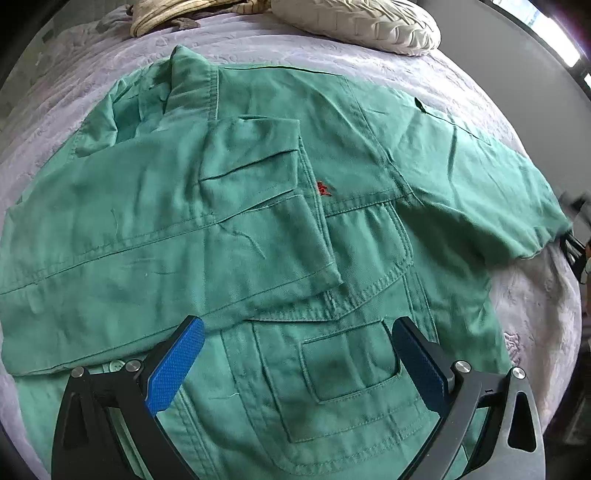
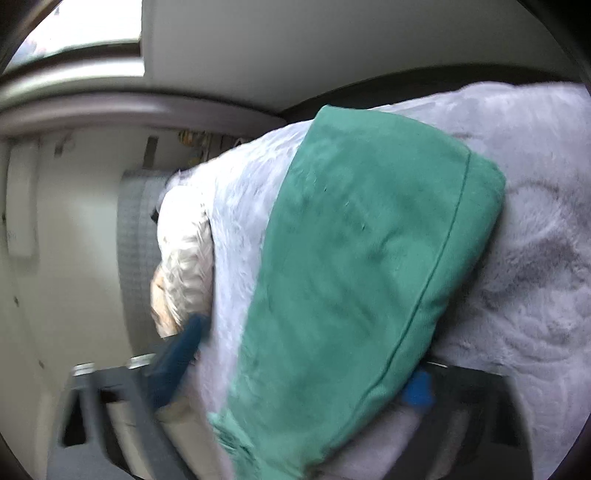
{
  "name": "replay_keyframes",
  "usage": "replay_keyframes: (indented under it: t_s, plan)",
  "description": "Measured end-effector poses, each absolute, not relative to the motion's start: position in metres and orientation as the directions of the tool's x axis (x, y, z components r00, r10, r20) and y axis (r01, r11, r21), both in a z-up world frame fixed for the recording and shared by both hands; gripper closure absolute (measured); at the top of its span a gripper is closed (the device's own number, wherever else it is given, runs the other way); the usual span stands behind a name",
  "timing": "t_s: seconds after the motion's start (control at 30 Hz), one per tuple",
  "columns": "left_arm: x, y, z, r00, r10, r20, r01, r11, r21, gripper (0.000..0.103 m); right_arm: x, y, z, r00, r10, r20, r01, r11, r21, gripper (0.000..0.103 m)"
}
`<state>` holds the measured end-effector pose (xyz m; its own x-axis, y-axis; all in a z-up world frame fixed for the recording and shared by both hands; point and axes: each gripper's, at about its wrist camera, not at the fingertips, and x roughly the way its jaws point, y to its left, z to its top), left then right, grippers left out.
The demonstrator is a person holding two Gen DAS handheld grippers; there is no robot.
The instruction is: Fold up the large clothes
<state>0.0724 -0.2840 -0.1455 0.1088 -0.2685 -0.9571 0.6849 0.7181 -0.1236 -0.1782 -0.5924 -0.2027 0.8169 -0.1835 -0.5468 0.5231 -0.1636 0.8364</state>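
Observation:
A green work jacket lies spread on the bed, front up, with a small red logo on the chest. Its left sleeve is folded across the body; the right sleeve stretches out to the right. My left gripper is open and empty, hovering over the jacket's lower pockets. In the blurred right wrist view the green sleeve runs between my right gripper's blue fingers, which stand apart around it and the bedspread; I cannot tell if they grip it. The right gripper shows faintly at the sleeve's cuff in the left view.
The bed has a pale lilac quilted bedspread. A cream pillow and a bundle of beige cloth lie at its head. A white wall and window stand beyond the bed edge.

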Motion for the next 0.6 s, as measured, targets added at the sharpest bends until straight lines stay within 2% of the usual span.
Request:
replay_keyframes:
  t_s: [0.03,0.23,0.47,0.6]
  plan:
    - [0.074,-0.281,-0.143,0.105,-0.278,-0.955,0.684,0.717,-0.134,0.001,-0.176,-0.593,-0.205,0.822,-0.174,-0.542,0.515,-0.176,0.839,0.098]
    - [0.095,-0.248,-0.124,0.184,-0.291,-0.939,0.639,0.761,-0.111,0.001,-0.138,-0.578,-0.157,0.865,-0.147,-0.481,0.49,0.031,0.871,0.098]
    - [0.125,-0.184,-0.101,0.291,-0.262,-0.92,0.564,0.824,-0.056,0.001,-0.003,-0.492,-0.065,0.902,0.078,-0.424,0.349,0.446,0.824,0.098]
    - [0.144,-0.131,-0.098,0.334,-0.225,-0.915,0.486,0.873,-0.037,0.001,0.085,-0.396,-0.042,0.85,0.225,-0.476,0.228,0.659,0.717,0.098]
